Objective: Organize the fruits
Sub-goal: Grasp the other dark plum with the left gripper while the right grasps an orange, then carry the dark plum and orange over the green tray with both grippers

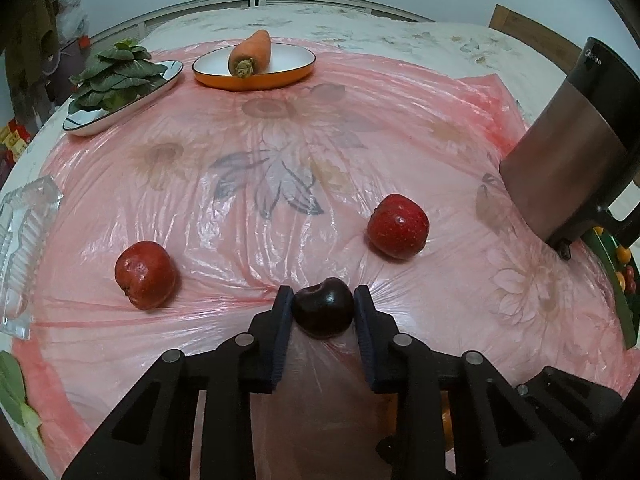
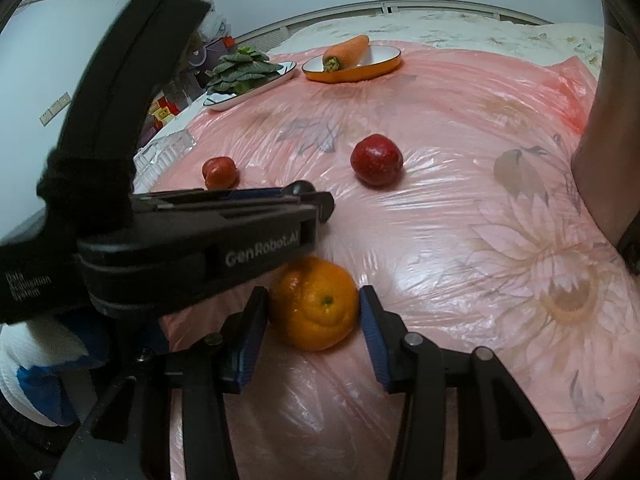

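In the left wrist view my left gripper (image 1: 323, 300) is shut on a dark purple plum (image 1: 323, 312) just above the pink plastic sheet. Two red apples lie ahead, one at the left (image 1: 145, 274) and one at the right (image 1: 398, 226). In the right wrist view my right gripper (image 2: 314, 300) has its jaws around an orange (image 2: 314, 310) resting on the sheet, with the pads at its sides. The left gripper's body (image 2: 192, 236) crosses that view at the left. Both apples show there too, left (image 2: 219, 172) and right (image 2: 376, 159).
A carrot (image 1: 251, 53) lies on an orange-rimmed plate (image 1: 280, 76) at the back. Leafy greens (image 1: 114, 76) sit on a white plate. A clear glass tray (image 1: 22, 248) is at the left edge. A steel kettle (image 1: 568, 152) stands at the right.
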Tool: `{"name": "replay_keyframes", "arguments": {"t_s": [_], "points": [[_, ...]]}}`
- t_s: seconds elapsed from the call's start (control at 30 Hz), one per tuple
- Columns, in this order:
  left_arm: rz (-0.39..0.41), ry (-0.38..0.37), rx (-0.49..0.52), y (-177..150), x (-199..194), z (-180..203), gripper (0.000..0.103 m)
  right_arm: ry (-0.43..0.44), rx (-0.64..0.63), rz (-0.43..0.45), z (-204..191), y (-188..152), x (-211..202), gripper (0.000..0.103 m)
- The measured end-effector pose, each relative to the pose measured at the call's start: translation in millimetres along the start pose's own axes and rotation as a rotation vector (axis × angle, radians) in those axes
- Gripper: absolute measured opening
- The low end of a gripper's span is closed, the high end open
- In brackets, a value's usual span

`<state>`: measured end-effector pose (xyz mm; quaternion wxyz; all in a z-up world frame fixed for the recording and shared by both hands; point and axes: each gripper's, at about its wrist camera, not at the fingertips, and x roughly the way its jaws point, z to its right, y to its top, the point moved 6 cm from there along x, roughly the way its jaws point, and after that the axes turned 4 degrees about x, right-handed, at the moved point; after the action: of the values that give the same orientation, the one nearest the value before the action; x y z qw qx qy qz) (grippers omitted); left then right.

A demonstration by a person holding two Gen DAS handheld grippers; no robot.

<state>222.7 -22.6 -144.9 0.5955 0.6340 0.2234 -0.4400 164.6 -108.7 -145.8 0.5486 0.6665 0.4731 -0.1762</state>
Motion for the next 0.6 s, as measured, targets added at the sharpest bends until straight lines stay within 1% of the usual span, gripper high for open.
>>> {"name": "replay_keyframes", "arguments": {"t_s": [0.6], "points": [[0.048, 0.014, 0.017, 0, -15, 1, 0.024, -0.025, -0.026, -0.010, -2, 2, 1, 0.068]]}}
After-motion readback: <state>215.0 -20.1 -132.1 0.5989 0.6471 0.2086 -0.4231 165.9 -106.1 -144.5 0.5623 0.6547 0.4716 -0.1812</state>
